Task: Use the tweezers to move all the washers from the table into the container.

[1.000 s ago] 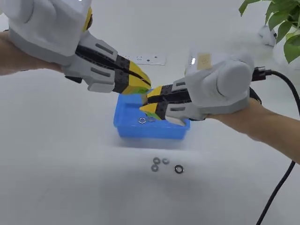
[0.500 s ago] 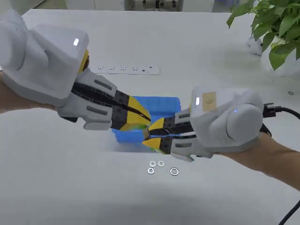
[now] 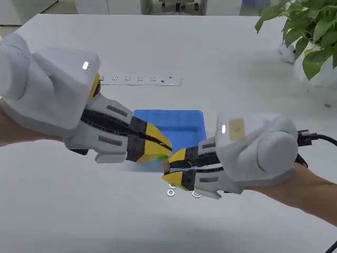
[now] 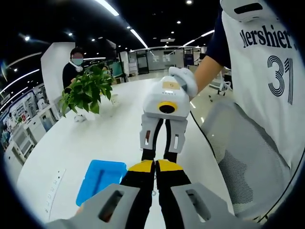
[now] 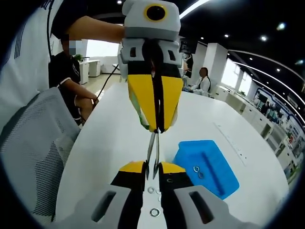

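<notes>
A blue container (image 3: 174, 124) sits mid-table and holds two washers (image 5: 198, 171). Three loose washers (image 5: 153, 198) lie on the white table in front of it, and two of these washers (image 3: 171, 192) peek out under the grippers in the head view. My left gripper (image 3: 164, 147) and right gripper (image 3: 167, 171) meet tip to tip just above them. Thin metal tweezers (image 5: 152, 150) run from the left gripper (image 5: 155, 129) down into the right gripper (image 5: 152, 174). Both stand shut on the tweezers, whose tips are hidden.
A white power strip (image 3: 139, 80) lies behind the container. A potted plant (image 3: 308, 29) stands at the far right, and a black cable (image 3: 318, 139) trails from the right gripper. A mesh chair (image 5: 33, 143) stands beside the table, and people are in the background.
Both grippers, still tip to tip, have come from over the container to its near side, down above the loose washers. The head camera has also shifted.
</notes>
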